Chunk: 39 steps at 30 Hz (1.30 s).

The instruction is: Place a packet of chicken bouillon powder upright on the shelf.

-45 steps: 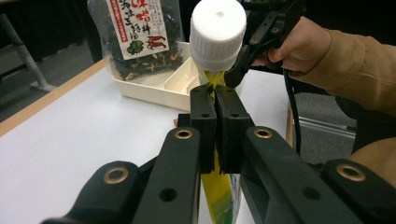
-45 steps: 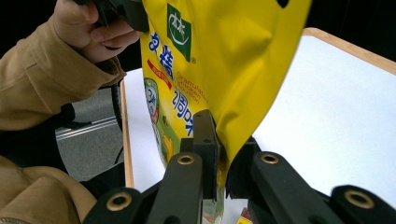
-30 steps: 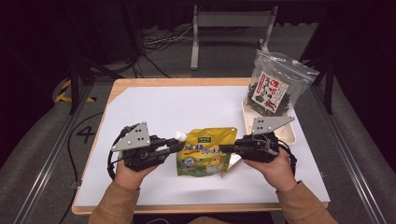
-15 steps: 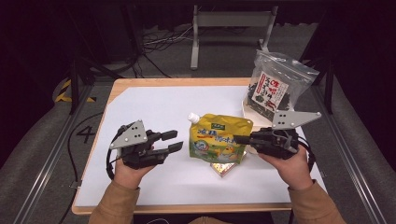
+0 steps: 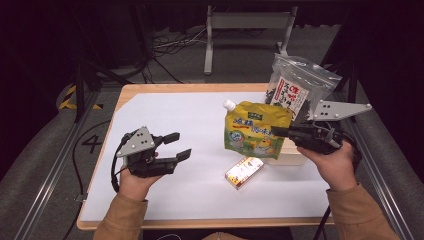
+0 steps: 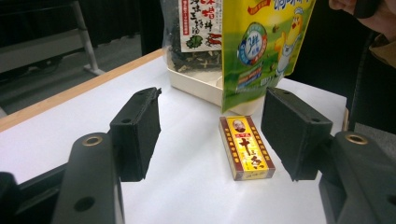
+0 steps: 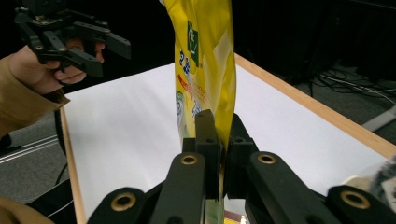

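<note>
right gripper pinches yellow pouch by 1 edge, lifted off the table; left gripper spread, empty. thin grip: pouch may slip, swing.

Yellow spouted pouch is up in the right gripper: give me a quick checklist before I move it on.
1. Right gripper shut on the yellow spouted pouch: ok.
2. Pouch clear of the white table: ok.
3. Small yellow and red box lying flat, untouched: ok.
4. Left gripper open, holding nothing: ok.
5. Clear bag of dark dried food upright in the cream tray: ok.
6. Room in the tray for the pouch: cannot tell.
</note>
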Tool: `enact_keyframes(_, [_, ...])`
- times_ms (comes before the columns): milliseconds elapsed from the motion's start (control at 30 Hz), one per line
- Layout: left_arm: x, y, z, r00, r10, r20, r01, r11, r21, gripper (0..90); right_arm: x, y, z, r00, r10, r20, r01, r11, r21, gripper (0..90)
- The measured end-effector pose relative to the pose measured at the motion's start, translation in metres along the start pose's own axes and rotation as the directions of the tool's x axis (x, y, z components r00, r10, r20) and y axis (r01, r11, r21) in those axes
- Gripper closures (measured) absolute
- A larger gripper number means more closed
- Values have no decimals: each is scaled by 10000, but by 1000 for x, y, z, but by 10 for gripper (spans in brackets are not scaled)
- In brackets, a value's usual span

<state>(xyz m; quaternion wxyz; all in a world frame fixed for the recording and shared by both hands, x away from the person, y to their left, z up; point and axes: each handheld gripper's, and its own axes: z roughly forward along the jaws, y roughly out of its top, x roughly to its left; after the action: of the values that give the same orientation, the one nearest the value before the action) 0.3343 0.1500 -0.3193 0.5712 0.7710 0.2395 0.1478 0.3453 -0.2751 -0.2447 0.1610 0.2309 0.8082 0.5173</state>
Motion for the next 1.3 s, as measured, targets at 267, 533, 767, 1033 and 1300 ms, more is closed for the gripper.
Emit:
enact_keyframes(267, [7, -5, -1, 9995, -232, -233, 238, 9994, 265, 328, -10, 7, -12, 9984, -132, 547, 121, 9997, 197, 876])
enact_keyframes(533, [9, -7, -3, 9984, -317, -458, 333, 9988, 355, 310, -18, 9, -22, 9951, -336, 932, 301, 9988, 383, 876])
enact_keyframes(767, [11, -9, -4, 9982, -337, -494, 358, 9985, 424, 300, -30, 4, -31, 9878, 7, 1559, -87, 9987, 502, 876])
enact_keyframes(1033, [16, -11, -5, 9966, -508, -644, 553, 9961, 693, 301, -44, -1, -38, 9755, 344, 2174, -466, 9976, 514, 876])
enact_keyframes(1300, [18, -15, -2, 9966, -591, -579, 631, 9956, 697, 297, -55, -8, -42, 9705, 403, 2377, -590, 9956, 722, 876])
